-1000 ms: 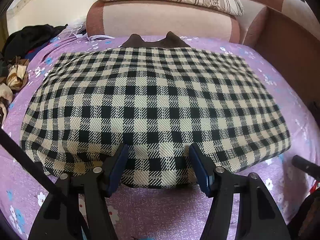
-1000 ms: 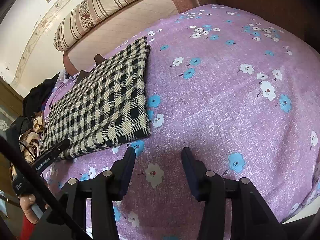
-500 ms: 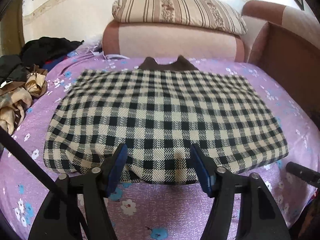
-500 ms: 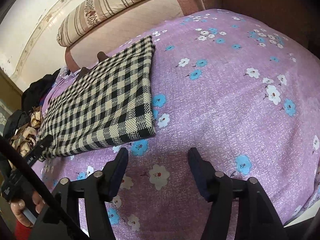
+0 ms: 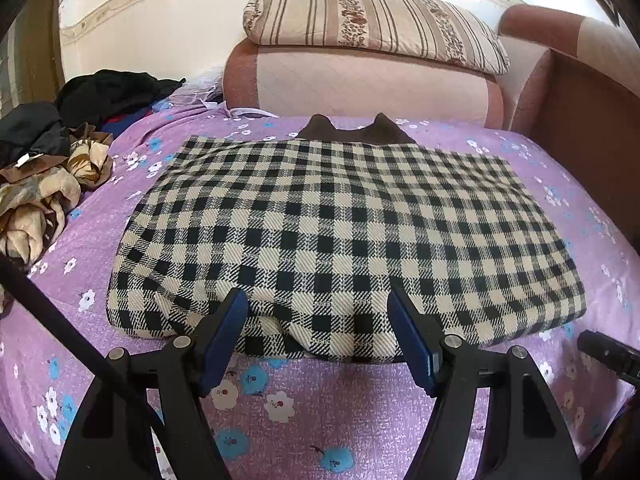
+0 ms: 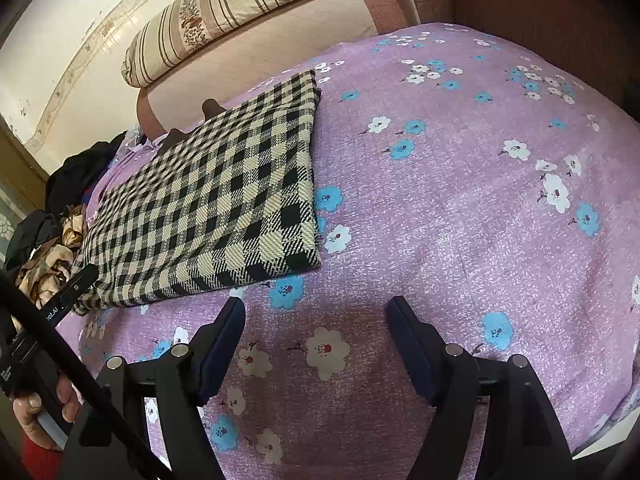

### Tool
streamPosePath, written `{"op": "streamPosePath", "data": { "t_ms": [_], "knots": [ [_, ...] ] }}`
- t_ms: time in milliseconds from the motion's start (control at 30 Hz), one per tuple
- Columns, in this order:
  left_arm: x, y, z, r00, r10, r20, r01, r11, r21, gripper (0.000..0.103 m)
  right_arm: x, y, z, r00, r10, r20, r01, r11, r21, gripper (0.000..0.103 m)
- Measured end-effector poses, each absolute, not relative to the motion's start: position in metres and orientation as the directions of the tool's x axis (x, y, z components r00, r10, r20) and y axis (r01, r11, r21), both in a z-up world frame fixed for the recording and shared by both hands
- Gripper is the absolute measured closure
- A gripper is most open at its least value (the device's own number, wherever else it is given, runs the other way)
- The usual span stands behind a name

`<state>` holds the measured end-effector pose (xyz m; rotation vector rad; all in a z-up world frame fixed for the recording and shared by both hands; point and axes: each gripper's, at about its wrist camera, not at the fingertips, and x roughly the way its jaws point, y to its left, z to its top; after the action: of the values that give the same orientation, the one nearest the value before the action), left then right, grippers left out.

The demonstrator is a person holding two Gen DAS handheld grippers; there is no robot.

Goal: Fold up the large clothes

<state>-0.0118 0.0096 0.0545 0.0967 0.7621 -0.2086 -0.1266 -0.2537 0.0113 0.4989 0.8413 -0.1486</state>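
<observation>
A folded black-and-cream checked garment [image 5: 340,236] with a dark brown collar [image 5: 356,132] lies flat on the purple flowered bedspread [image 5: 300,400]. My left gripper [image 5: 318,312] is open and empty, hovering above the garment's near edge. In the right wrist view the garment [image 6: 216,200] lies to the left. My right gripper [image 6: 316,312] is open and empty over bare bedspread [image 6: 460,200], to the right of the garment's near right corner. The left gripper's body [image 6: 68,292] shows at that view's left edge.
A striped pillow [image 5: 372,24] rests on a pink bolster [image 5: 360,84] at the bed's head. A pile of dark and brown clothes [image 5: 48,160] lies at the left. A brown wooden side panel [image 5: 588,120] runs along the right.
Both grippers have pulled back and up from the garment, so it looks smaller and farther. The garment has stayed flat and unmoved. Both grippers stay open.
</observation>
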Motion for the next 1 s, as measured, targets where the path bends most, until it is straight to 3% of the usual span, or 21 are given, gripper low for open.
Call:
{"op": "streamPosePath", "data": {
  "t_ms": [133,333,467,533,600,633,767,867,900,1000],
  "knots": [
    [-0.01,0.006,0.059,0.699,-0.168,-0.695,0.244,0.97,0.011,0.032,-0.127,-0.256,0.014,0.664,0.081,-0.743,0.317,0.87,0.378,0.026],
    [0.003,0.002,0.078,0.723,-0.189,-0.665,0.261,0.965,0.008,0.032,-0.129,-0.279,0.017,0.677,0.179,-0.714,0.329,0.795,0.51,0.027],
    [0.02,-0.005,0.072,0.668,-0.251,-0.701,0.308,0.95,-0.047,0.032,-0.108,-0.274,0.019,0.663,0.188,-0.724,0.312,0.81,0.496,0.027],
    [0.028,-0.011,0.06,0.635,-0.254,-0.73,0.322,0.945,-0.049,0.038,-0.092,-0.271,0.019,0.663,0.191,-0.724,0.31,0.81,0.497,0.027],
    [0.038,-0.018,0.042,0.582,-0.207,-0.786,0.322,0.947,-0.011,0.054,-0.078,-0.268,0.017,0.665,0.182,-0.725,0.315,0.812,0.492,0.027],
    [0.044,-0.02,0.029,0.541,-0.181,-0.821,0.326,0.945,0.006,0.054,-0.067,-0.267,0.017,0.667,0.178,-0.723,0.316,0.812,0.491,0.027],
    [0.049,-0.018,0.021,0.54,-0.2,-0.817,0.313,0.949,-0.026,0.054,-0.034,-0.269,0.014,0.677,0.2,-0.708,0.331,0.777,0.535,0.029],
    [0.05,-0.018,0.02,0.539,-0.207,-0.816,0.309,0.95,-0.037,0.054,-0.015,-0.266,0.012,0.665,0.194,-0.721,0.344,0.777,0.527,0.05],
    [0.049,-0.018,0.02,0.543,-0.208,-0.814,0.31,0.95,-0.036,0.054,-0.008,-0.267,0.011,0.655,0.215,-0.724,0.34,0.772,0.537,0.078],
    [0.046,-0.013,0.028,0.527,-0.227,-0.819,0.318,0.946,-0.058,0.057,0.001,-0.271,0.012,0.641,0.27,-0.718,0.337,0.742,0.579,0.087]
  ]
}}
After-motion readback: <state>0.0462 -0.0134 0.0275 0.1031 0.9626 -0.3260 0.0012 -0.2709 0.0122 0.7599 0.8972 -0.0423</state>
